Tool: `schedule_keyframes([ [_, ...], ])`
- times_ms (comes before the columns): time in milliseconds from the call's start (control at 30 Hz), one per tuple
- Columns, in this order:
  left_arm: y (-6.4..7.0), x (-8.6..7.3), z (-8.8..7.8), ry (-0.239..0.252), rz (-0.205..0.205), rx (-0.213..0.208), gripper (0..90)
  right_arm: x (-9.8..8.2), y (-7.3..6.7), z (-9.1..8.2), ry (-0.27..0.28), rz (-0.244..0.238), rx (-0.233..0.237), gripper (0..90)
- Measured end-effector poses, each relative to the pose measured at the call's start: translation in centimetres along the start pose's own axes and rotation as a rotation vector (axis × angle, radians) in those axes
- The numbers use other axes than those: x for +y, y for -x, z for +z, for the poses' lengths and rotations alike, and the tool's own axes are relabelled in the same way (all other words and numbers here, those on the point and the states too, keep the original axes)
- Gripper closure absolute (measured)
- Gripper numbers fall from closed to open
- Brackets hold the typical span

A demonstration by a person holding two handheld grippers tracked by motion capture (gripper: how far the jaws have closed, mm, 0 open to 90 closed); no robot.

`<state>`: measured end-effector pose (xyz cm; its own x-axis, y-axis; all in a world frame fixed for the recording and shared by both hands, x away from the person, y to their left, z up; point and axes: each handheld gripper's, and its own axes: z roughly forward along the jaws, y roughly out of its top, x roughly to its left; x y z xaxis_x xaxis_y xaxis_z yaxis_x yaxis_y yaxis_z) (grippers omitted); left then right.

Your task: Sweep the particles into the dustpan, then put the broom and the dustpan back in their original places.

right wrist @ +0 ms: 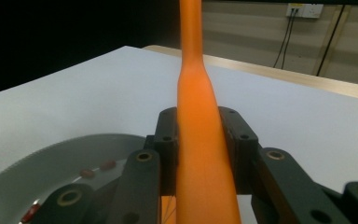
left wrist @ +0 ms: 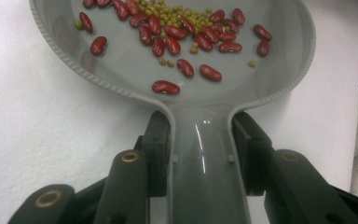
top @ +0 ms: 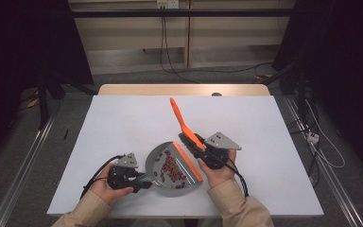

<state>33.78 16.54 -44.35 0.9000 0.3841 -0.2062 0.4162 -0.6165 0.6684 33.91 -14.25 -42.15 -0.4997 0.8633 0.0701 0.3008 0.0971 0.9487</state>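
Two tools are in my tongs at the near edge of the white table [top: 123,123]. My left gripper [top: 142,182] is clamped on the handle of a grey dustpan [top: 163,163], its pads pressing the handle from both sides in the left gripper view [left wrist: 205,163]. That pan is smooth grey plastic with a ribbed rim and lies flat on the table, near the middle. Inside it sit dark red kidney beans [left wrist: 177,32] mixed with small green mung beans [left wrist: 168,14], heaped toward the pan's far side. My right gripper [top: 191,139] is closed on an orange brush [top: 182,120], whose thin handle slants up and away toward the far side. Its orange head [top: 189,163] rests along the right edge of the pan, touching it
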Motion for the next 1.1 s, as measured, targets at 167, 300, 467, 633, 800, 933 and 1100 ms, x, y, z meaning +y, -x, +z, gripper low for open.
schedule_keyframes([
  [167,0.1,-0.1,0.0,0.017,0.001,0.018,63.1,-0.4,1.0,-0.4,-0.011,0.007,-0.02,71.1],
  [300,0.1,-0.1,-0.4,0.04,-0.004,0.029,63.2,-0.6,1.6,-0.7,-0.014,0.005,-0.036,71.2],
  [467,-0.3,-0.1,-1.0,0.072,-0.036,0.05,63.2,-0.4,2.4,-1.1,-0.014,0.007,-0.051,71.2],
  [633,-0.7,-0.1,-1.6,0.107,-0.058,0.068,63.1,-0.2,3.3,-1.7,-0.004,0.012,-0.075,71.2],
  [800,-1.2,-0.2,-2.3,0.13,-0.094,0.113,63.1,-0.3,4.3,-2.3,-0.012,0.009,-0.102,71.2],
  [933,-1.9,-0.5,-3.1,0.149,-0.129,0.16,63.1,-0.5,5.6,-3.1,-0.02,0.017,-0.119,71.2],
  [1100,-3.1,-1.0,-3.9,0.172,-0.202,0.204,63.1,-0.9,7.0,-4.3,-0.026,0.021,-0.158,71.2],
])
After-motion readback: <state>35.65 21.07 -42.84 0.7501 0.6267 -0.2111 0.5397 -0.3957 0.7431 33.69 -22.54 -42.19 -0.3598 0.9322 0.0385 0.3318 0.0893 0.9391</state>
